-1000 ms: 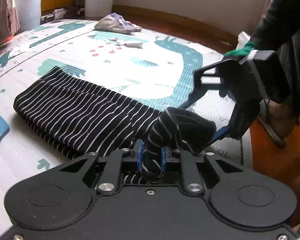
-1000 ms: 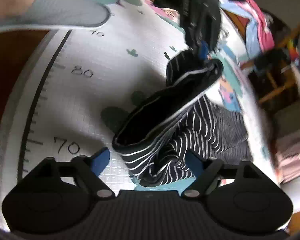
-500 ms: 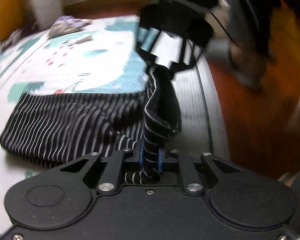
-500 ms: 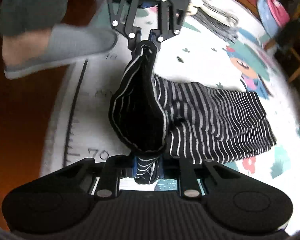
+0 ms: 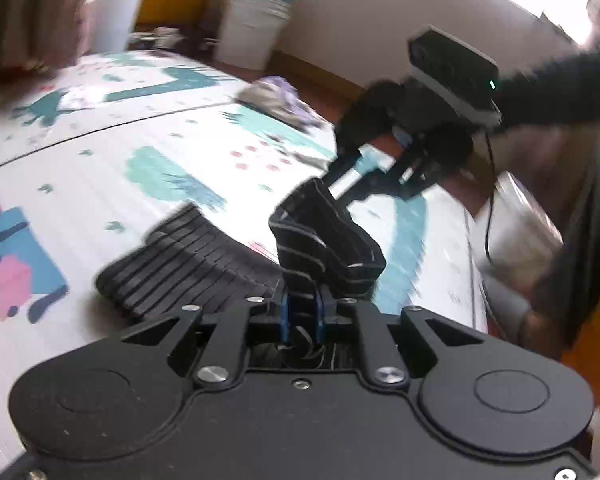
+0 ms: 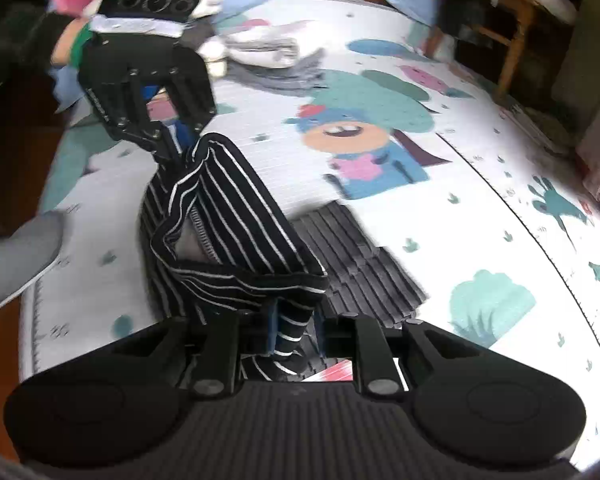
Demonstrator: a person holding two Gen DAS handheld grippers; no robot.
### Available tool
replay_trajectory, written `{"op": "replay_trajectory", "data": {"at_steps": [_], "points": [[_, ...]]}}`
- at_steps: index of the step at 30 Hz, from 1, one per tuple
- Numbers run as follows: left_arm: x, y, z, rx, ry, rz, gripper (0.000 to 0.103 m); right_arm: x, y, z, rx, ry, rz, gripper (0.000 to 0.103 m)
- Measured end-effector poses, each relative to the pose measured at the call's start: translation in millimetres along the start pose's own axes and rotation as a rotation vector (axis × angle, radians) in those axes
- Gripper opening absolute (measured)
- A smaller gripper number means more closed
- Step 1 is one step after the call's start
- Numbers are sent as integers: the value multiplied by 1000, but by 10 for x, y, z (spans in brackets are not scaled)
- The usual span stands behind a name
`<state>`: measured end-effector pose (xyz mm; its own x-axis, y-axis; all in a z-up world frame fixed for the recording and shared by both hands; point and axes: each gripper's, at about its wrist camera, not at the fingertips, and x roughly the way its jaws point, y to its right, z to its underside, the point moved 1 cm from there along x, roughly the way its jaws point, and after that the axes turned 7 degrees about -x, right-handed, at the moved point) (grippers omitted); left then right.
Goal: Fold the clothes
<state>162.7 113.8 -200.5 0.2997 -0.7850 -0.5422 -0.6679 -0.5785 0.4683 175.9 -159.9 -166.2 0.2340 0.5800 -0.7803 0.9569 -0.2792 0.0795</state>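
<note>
Left gripper and right gripper face each other, each clamped on the striped garment, lifting one end off the play mat.

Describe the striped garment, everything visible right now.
The striped garment is black knit-looking fabric with thin white stripes. One end is lifted off the play mat, pinched shut in the left gripper and the right gripper, sagging between them with an opening showing a pale inside. The rest lies folded flat on the mat, blurred.
</note>
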Motion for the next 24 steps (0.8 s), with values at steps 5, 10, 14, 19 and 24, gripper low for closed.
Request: {"op": "replay_trajectory", "data": {"at_steps": [5,10,14,19,24], "points": [[152,-458,-208,-101,27,-21,11,243,575,34,178,9,-13,18],[353,-778,-193,-181,24,-47,11,517,1025,145,340,17,5,18],[406,-923,-156,-238,36,-56,11,601,1221,267,492,59,-3,19],[546,-1003,-6,-320,-8,-136,19,777,1035,599,660,49,-111,53],[311,-1017,261,-490,123,-96,52,831,755,902,797,77,-123,54]]}}
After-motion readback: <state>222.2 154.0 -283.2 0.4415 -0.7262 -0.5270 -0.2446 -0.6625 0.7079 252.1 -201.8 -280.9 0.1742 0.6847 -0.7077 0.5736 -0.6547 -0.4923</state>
